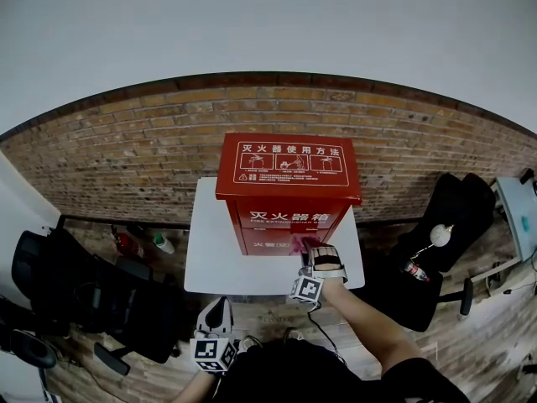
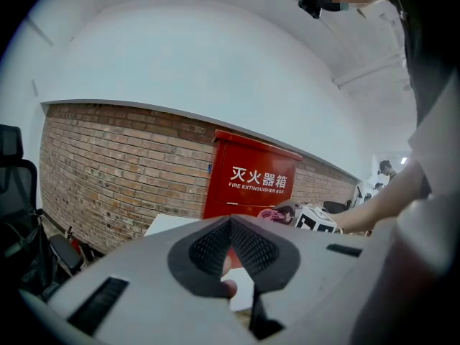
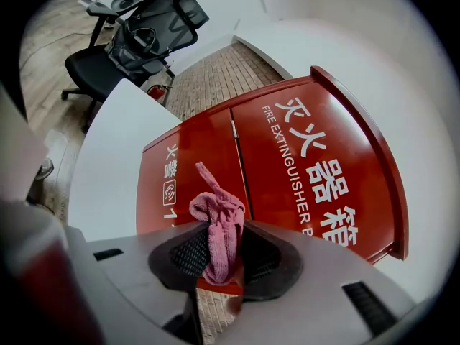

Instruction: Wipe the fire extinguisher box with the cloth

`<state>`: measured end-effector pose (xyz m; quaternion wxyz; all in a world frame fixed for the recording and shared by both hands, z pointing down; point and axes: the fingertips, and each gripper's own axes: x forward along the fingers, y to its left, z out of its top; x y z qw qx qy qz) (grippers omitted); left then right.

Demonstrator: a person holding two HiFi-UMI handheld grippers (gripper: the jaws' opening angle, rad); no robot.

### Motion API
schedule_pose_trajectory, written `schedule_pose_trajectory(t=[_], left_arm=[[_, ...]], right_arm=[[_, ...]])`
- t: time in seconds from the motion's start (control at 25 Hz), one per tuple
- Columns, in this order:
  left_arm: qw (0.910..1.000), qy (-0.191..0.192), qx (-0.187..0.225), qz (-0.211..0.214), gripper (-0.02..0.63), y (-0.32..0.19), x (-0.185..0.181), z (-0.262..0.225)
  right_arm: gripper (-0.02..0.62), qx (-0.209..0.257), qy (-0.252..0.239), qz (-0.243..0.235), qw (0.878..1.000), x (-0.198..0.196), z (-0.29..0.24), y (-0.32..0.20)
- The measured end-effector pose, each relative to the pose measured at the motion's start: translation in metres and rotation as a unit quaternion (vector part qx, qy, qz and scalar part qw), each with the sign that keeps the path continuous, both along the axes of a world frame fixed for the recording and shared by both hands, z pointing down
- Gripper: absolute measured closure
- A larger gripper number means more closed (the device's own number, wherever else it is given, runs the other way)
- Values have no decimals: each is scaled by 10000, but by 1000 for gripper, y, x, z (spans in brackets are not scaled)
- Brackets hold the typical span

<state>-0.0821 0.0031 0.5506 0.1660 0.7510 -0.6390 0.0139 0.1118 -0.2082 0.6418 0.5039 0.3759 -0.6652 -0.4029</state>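
A red fire extinguisher box [image 1: 288,191] with white lettering stands on a white table [image 1: 214,259] against a brick wall. My right gripper [image 1: 312,254] is shut on a pink cloth [image 3: 219,225], which it holds against the lower front of the box [image 3: 287,171]. The cloth [image 1: 304,243] shows as a small pink bunch at the box's doors. My left gripper [image 1: 215,321] hangs low below the table's near edge, jaws together with nothing between them. In the left gripper view the box [image 2: 251,182] is ahead, with the right gripper [image 2: 284,210] in front of it.
A black office chair [image 1: 75,296] stands at the left, another black chair [image 1: 436,250] at the right. A small red extinguisher [image 1: 126,243] and a bottle [image 1: 164,243] lie on the floor by the wall. A desk corner [image 1: 516,217] is at far right.
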Motion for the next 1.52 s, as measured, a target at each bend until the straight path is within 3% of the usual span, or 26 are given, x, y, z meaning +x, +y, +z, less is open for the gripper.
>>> schedule_pose_trajectory(t=[0.84, 1.52], left_arm=[[10000, 6, 66, 67, 589, -1, 2, -2], [9998, -34, 114, 151, 589, 0, 7, -5]], right_arm=[[483, 216, 79, 6, 9997, 0, -40, 0], [483, 706, 96, -65, 9974, -3, -92, 3]])
